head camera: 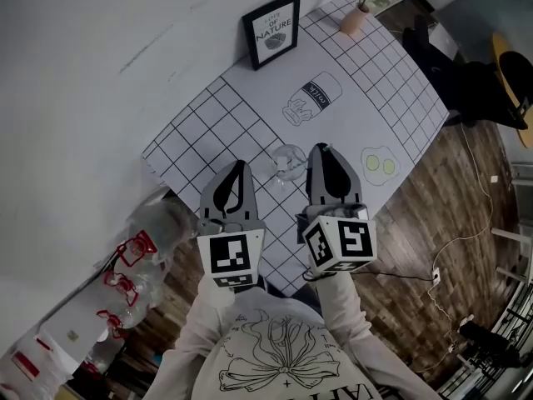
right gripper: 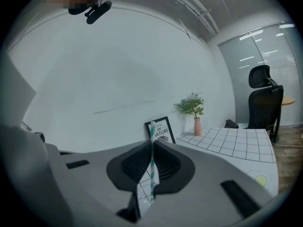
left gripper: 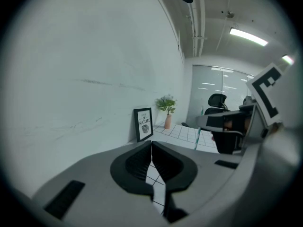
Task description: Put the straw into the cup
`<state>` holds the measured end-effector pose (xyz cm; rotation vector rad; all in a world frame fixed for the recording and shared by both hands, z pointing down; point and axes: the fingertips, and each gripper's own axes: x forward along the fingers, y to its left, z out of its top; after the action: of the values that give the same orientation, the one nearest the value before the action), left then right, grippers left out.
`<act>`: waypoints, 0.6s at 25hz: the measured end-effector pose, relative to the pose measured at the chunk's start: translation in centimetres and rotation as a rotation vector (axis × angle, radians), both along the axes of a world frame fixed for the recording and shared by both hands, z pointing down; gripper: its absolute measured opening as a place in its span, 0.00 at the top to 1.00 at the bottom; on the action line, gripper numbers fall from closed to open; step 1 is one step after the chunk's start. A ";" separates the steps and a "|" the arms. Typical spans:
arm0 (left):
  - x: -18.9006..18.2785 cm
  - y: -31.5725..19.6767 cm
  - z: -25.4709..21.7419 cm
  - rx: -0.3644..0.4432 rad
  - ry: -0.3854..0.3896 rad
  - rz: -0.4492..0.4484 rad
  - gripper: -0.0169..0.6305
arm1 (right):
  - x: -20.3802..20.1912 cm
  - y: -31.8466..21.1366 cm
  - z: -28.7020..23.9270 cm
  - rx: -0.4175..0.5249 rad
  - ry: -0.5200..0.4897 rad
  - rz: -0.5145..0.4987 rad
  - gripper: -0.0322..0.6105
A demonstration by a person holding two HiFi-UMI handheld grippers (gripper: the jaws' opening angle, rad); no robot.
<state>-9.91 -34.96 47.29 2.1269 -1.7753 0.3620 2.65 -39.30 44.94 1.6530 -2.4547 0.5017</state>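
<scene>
Straw [right gripper: 151, 167], striped green and white, stands upright, pinched between the closed jaws of your right claw [right gripper: 152, 143], with its top poking above them. Your left claw [left gripper: 151, 144] is closed with nothing in it. In the head view both claws hover side by side over the lower edge of the checked bench [head camera: 375, 90]. The clear glass cup [head camera: 288, 163] stands on the bench between their tips, near the centre of the frame.
</scene>
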 end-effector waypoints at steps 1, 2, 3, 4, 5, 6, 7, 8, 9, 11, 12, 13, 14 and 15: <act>-0.1 -0.2 0.5 -0.010 0.001 0.000 0.97 | 0.0 -0.3 0.6 -0.012 0.003 -0.001 0.93; -0.1 -0.4 1.0 -0.020 0.001 0.001 0.97 | -0.1 -0.5 1.2 -0.024 0.006 -0.002 0.93; -0.2 -0.5 1.4 -0.029 0.001 0.001 0.97 | -0.2 -0.7 1.9 -0.038 0.010 -0.003 0.93; -0.2 -0.7 1.9 -0.039 0.002 0.001 0.97 | -0.2 -0.9 2.6 -0.053 0.012 -0.005 0.93; -0.2 -0.9 2.4 -0.048 0.004 0.000 0.97 | -0.3 -1.1 3.2 -0.067 0.014 -0.006 0.93; -0.2 -1.0 2.8 -0.056 0.007 0.000 0.97 | -0.3 -1.3 3.9 -0.081 0.015 -0.007 0.93; -0.2 -1.2 3.3 -0.063 0.010 0.000 0.97 | -0.4 -1.5 4.5 -0.095 0.016 -0.009 0.93; -0.2 -1.3 3.8 -0.071 0.012 0.001 0.97 | -0.5 -1.7 5.0 -0.106 0.016 -0.011 0.93; -0.2 -1.4 4.2 -0.080 0.013 0.003 0.97 | -0.6 -1.8 5.4 -0.117 0.017 -0.013 0.93; -0.2 -1.5 5.1 -0.097 0.014 0.007 0.97 | -0.8 -2.0 6.2 -0.134 0.020 -0.015 0.93; -0.1 -1.5 5.4 -0.104 0.016 0.007 0.97 | -0.8 -2.1 6.6 -0.141 0.022 -0.016 0.93; -0.1 -1.5 5.7 -0.109 0.019 0.007 0.97 | -0.9 -2.2 6.9 -0.149 0.024 -0.017 0.93; -0.1 -1.6 6.0 -0.113 0.021 0.007 0.97 | -0.9 -2.2 7.2 -0.156 0.026 -0.017 0.93; -0.1 -1.6 6.2 -0.117 0.022 0.007 0.97 | -0.9 -2.3 7.5 -0.163 0.028 -0.017 0.93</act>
<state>-9.98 -36.52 53.47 2.0493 -1.6921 0.4313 1.71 -41.55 52.44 1.5626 -2.3367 0.6529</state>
